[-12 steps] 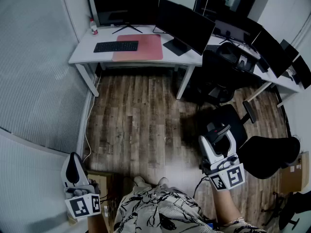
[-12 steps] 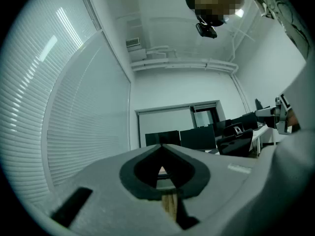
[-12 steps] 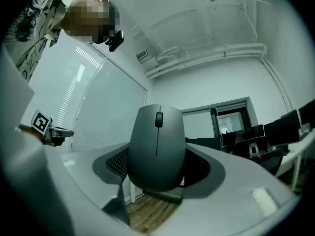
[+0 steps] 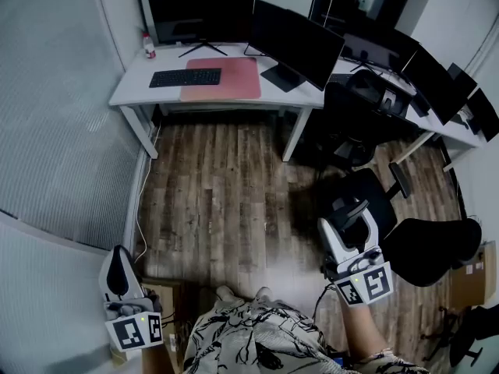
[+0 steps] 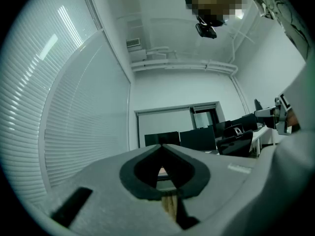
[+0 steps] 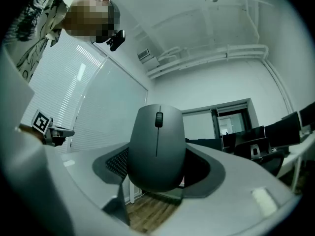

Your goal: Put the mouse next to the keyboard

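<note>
Little has shifted since the earlier frame: both grippers hang in nearly the same places over the wood floor (image 4: 218, 201). Right gripper (image 4: 349, 218): fingers clamped on the grey mouse (image 6: 156, 146), wheel end up, well apart from the keyboard (image 4: 185, 77). The keyboard lies on the white bench (image 4: 132, 80), beside a pink mat (image 4: 226, 78). Left gripper (image 4: 117, 275): fingers together, nothing between them.

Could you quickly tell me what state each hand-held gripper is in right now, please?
Left hand-held gripper: closed, with nothing between its jaws.
Right hand-held gripper: closed on the grey mouse.
</note>
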Available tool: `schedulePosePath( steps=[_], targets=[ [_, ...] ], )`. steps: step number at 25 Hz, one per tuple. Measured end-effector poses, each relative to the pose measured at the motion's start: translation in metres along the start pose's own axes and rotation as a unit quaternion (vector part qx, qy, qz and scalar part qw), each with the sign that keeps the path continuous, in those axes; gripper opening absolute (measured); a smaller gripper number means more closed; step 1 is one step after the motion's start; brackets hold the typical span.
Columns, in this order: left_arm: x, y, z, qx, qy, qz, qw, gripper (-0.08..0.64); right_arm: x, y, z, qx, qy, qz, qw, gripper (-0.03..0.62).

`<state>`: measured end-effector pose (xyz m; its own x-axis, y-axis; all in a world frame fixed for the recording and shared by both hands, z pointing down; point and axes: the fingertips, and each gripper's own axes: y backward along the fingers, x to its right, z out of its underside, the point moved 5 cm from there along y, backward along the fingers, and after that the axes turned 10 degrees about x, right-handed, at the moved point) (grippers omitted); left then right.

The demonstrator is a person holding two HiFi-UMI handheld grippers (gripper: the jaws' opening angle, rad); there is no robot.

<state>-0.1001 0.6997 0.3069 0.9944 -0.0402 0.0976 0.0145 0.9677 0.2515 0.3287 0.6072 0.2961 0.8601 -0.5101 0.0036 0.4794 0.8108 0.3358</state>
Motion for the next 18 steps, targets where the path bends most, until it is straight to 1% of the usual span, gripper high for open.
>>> schedulePosePath(
  steps=[4,8,13,18],
  targets=[
    [-0.009,-0.003,0.001,0.000,0.001,0.004,1.0000,-0.003,-0.004,-0.006,0.000,0.000,-0.002,0.013,1.000,0.307],
    [-0.024,-0.003,0.007,-0.001,0.006,0.009,0.9999,-0.003,-0.018,-0.009,0.005,0.002,-0.004,0.024,1.000,0.305],
    [-0.036,-0.010,0.016,-0.010,0.011,0.032,0.9994,-0.003,-0.037,-0.011,0.011,0.005,-0.012,0.031,0.999,0.305],
    [-0.041,-0.017,0.023,-0.016,0.015,0.035,0.9991,-0.003,-0.040,-0.015,0.015,0.004,-0.018,0.037,0.999,0.307]
  ],
)
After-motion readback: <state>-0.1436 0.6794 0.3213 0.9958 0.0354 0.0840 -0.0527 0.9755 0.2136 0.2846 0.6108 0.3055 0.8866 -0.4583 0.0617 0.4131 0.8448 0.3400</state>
